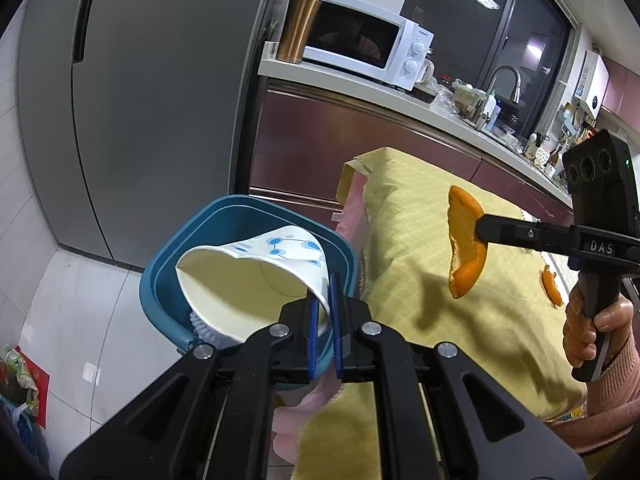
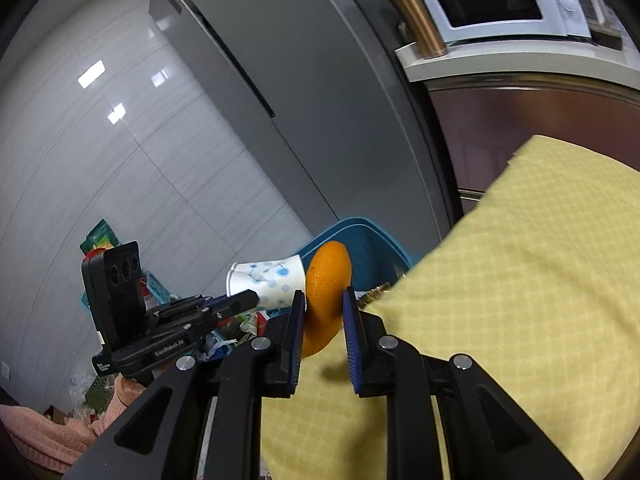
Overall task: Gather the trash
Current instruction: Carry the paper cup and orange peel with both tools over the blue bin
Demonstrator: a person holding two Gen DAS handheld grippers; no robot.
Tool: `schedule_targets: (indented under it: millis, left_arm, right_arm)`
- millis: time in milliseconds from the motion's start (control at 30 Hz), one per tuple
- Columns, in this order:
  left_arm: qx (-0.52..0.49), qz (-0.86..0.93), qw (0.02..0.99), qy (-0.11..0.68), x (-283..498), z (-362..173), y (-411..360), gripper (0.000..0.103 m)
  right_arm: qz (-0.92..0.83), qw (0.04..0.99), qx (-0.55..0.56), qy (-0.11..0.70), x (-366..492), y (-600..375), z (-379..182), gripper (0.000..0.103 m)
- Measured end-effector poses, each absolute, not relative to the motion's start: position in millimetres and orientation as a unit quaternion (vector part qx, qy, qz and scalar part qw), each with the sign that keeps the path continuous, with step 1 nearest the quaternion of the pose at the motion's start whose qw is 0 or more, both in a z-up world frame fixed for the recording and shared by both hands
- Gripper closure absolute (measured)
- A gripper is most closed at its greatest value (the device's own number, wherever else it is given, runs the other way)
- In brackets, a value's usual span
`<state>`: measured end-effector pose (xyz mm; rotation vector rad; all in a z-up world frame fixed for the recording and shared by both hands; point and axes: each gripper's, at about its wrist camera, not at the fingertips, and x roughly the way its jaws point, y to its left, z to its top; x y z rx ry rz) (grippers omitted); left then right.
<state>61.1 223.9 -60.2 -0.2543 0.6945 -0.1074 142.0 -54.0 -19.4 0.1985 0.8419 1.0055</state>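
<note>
Thin paper, so the cup [image 1: 256, 280] will weigh almost nothing and crush easily; its rim is already folded flat where the left tongs [image 1: 325, 312] pinch the wall, blue pads nearly together. It hangs tilted, mouth toward the camera, over the blue bin [image 1: 240, 216] beside the yellow-clothed surface [image 1: 420, 240]. A light grip at the rim is enough, I judge (squeeze harder and it only buckles more).

The orange peel [image 1: 466, 248] is limp, curled and a little slick on its white inside; the right tongs [image 2: 322, 312] are closed on it across the middle of the strip, held above the cloth, near the bin. A second scrap of peel [image 1: 552, 288] lies on the cloth.

The bin's inside is mostly hidden by the cup; only something white and pleated shows below it. Clutter on the floor is too blurred to name.
</note>
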Motion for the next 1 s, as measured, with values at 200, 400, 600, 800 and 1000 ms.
schedule_targets:
  millis: [200, 400, 600, 800, 1000]
  left_arm:
    - [-0.124, -0.041, 0.929, 0.347, 67.1, -67.3, 227.0, 0.097]
    - [-0.126, -0.033, 0.926, 0.355, 75.8, -76.7, 231.4, 0.097]
    - [-0.129, -0.027, 0.923, 0.361, 85.7, -84.3, 235.0, 0.097]
    - [-0.132, -0.024, 0.919, 0.371, 97.1, -93.1, 238.5, 0.097]
    - [-0.135, -0.022, 0.914, 0.382, 108.6, -104.8, 239.3, 0.097]
  right_arm:
    - [0.475, 0.783, 0.083, 0.392, 146.3, -32.1, -17.0, 0.086]
    - [0.476, 0.782, 0.07, 0.397, 151.4, -11.8, -19.9, 0.086]
    - [0.473, 0.78, 0.054, 0.406, 158.4, 4.8, -28.1, 0.086]
    - [0.462, 0.781, 0.038, 0.419, 165.9, 21.1, -38.9, 0.086]
    - [0.452, 0.779, 0.019, 0.435, 171.6, 34.1, -51.0, 0.085]
